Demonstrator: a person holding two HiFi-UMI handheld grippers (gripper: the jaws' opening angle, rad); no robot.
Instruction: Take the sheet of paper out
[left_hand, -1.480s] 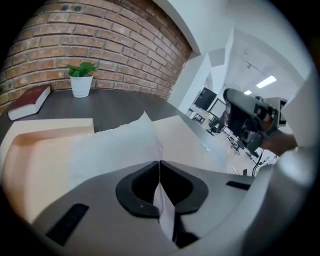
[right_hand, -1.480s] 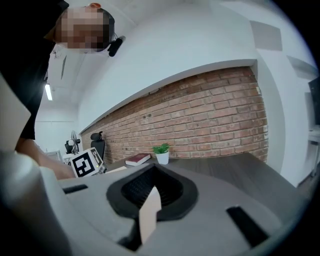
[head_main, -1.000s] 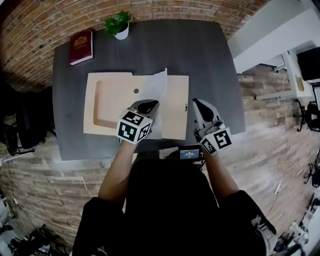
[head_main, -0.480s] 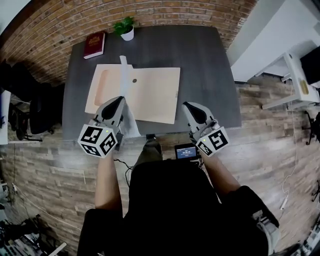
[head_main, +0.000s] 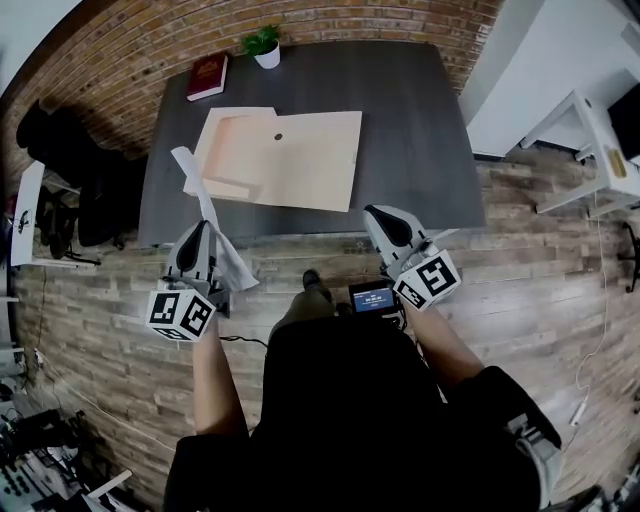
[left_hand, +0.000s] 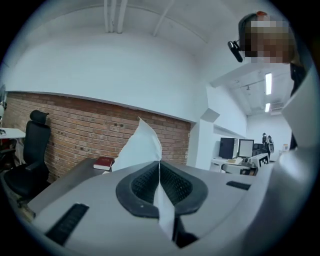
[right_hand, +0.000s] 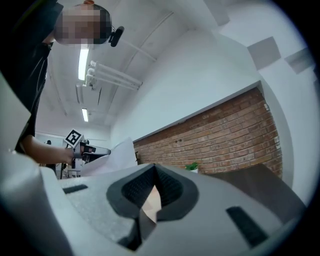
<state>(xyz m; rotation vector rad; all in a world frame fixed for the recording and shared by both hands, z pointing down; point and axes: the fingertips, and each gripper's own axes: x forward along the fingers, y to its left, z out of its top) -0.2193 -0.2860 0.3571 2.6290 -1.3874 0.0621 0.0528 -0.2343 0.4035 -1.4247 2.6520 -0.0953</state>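
Observation:
A white sheet of paper (head_main: 192, 178) hangs clear of the tan envelope (head_main: 290, 160), which lies flat on the dark table (head_main: 410, 120). My left gripper (head_main: 198, 228) is shut on the sheet's lower part, off the table's front left corner and above the wooden floor. In the left gripper view the sheet (left_hand: 142, 147) rises past the closed pads of that gripper (left_hand: 160, 172). My right gripper (head_main: 374, 211) sits at the table's front edge, just right of the envelope's near corner and apart from it. Its tips (right_hand: 152, 172) meet, gripping nothing, with a tan sliver low between them.
A red book (head_main: 206, 75) and a small potted plant (head_main: 265, 42) stand at the table's far edge. A black office chair (head_main: 60, 160) is left of the table and white desks (head_main: 590, 130) are to the right. A small screen device (head_main: 372, 298) sits at the person's chest.
The left gripper pulled the sheet leftward and back, fully out of the envelope and off the table. The right gripper drew back from the envelope's right edge to the table's front edge.

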